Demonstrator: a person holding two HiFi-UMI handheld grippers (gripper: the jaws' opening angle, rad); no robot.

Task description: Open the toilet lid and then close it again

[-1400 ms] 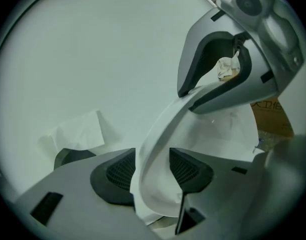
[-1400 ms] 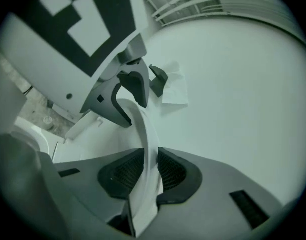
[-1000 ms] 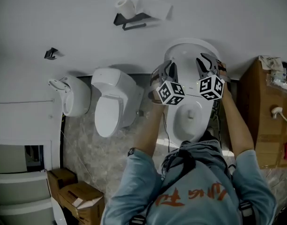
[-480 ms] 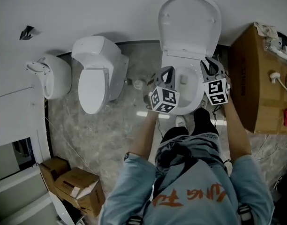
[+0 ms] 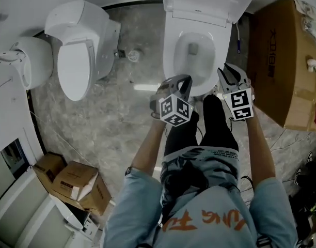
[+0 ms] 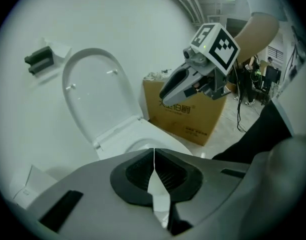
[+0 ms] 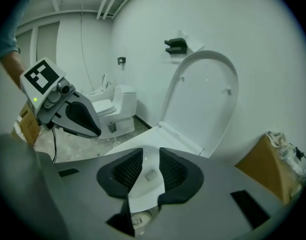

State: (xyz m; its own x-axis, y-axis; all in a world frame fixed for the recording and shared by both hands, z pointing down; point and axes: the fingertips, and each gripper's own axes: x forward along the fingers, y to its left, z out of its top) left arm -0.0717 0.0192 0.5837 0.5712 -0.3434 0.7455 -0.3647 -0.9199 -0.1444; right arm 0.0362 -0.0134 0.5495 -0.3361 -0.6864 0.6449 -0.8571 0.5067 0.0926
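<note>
A grey marbled floor (image 5: 111,118) runs under a row of white fixtures against a plain white wall. The toilet (image 5: 171,50) at the top of the head view is the landmark here.

Nearest, the person stands right at the toilet's front, dark trouser legs just short of its rim. Both grippers hover over that front edge, touching nothing. The left gripper (image 5: 179,82) sits at the toilet's front left, its jaws clenched together and empty. The right gripper (image 5: 229,72) sits at the front right. Its jaws are parted and opening, and only the bowl shows through the gap.

Beyond them the bowl lies open. The toilet lid (image 5: 209,1) stands upright at the toilet's back, leaning against the wall and well apart from both grippers. Opening looks done, and closing looks like what remains.

A large cardboard box (image 5: 274,50) stands close on the toilet's right, and a second toilet (image 5: 80,56) stands to its left.

The likely trouble is the lid itself. It is smooth plastic, and a clenched left gripper could only nudge it. If it were tipped past its balance without a firm hold, it would probably fall and slam onto the seat. The box may also crowd the right arm's reach.
</note>
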